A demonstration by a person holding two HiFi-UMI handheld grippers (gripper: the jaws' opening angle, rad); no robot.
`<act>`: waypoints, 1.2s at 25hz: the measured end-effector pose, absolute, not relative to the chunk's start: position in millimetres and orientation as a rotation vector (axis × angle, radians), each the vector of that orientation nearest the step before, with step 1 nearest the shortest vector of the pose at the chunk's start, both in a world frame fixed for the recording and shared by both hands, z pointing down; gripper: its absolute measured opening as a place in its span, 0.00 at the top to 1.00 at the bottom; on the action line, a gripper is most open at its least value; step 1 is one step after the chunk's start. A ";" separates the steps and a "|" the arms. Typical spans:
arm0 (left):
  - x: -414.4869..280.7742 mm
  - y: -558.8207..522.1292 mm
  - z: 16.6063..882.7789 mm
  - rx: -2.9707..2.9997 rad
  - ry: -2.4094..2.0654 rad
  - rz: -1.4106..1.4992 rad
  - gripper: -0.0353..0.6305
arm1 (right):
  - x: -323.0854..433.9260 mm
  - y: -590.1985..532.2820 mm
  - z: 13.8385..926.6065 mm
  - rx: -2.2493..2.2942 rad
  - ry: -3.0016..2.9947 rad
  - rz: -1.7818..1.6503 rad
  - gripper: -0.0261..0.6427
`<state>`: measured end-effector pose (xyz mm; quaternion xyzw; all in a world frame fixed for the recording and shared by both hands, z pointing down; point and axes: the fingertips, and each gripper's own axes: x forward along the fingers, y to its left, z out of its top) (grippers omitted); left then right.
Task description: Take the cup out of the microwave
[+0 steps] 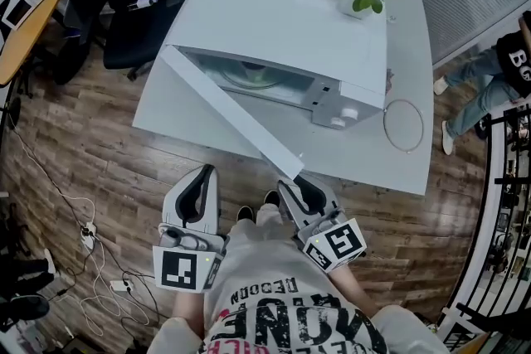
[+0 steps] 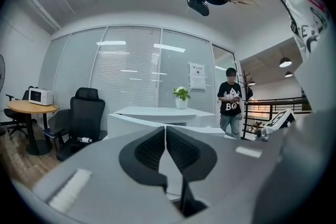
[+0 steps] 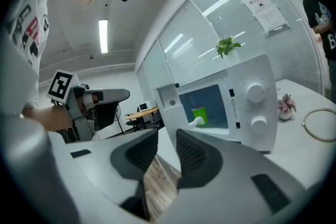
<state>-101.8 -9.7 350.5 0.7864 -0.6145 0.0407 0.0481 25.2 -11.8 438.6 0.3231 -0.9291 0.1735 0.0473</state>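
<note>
Grey left gripper (image 2: 166,134), jaws pressed together; grey right gripper (image 3: 167,144), jaws spread, empty, aimed at white microwave (image 3: 252,113), door (image 1: 224,108) open for access to green cup (image 3: 199,114) inside.

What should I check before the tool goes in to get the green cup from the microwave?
1. Microwave door open: ok.
2. Green cup upright inside: ok.
3. Right tool open, nothing between: ok.
4. Left tool shut, empty: ok.
5. Right tool at the cup: not ok, the cup is far ahead of it.
6. Cup full or hot: cannot tell.
</note>
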 end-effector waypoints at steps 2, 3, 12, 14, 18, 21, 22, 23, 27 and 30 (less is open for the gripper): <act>-106.7 -6.3 350.6 2.397 -1.869 0.122 0.92 | 21.9 -6.5 438.2 1.000 -2.829 0.539 0.81; -109.3 -3.9 350.3 2.399 -1.866 0.121 0.92 | 20.0 -4.1 438.0 1.010 -2.826 0.543 0.81; -138.9 28.9 352.5 2.405 -1.838 0.143 0.92 | -30.9 52.4 438.5 0.827 -2.854 0.570 0.81; -146.4 37.0 351.9 2.401 -1.843 0.142 0.92 | -56.6 79.3 439.4 0.628 -2.867 0.557 0.81; -165.7 54.4 347.3 2.380 -1.890 0.140 0.92 | -80.6 109.0 439.2 0.509 -2.869 0.465 0.81; -185.9 68.5 343.8 2.351 -1.950 0.149 0.92 | -79.2 111.3 439.5 0.564 -2.868 0.471 0.81; -192.3 73.3 342.9 2.339 -1.969 0.150 0.92 | -78.4 111.3 439.4 0.581 -2.867 0.474 0.81; -198.4 78.3 341.7 2.328 -1.988 0.153 0.92 | -77.9 111.2 438.9 0.597 -2.868 0.473 0.81; -216.2 94.5 332.6 2.306 -2.048 0.163 0.92 | -77.1 109.4 432.6 0.672 -2.880 0.453 0.81; -219.8 97.9 326.8 2.316 -2.062 0.159 0.92 | -76.0 105.4 427.5 0.725 -2.886 0.437 0.81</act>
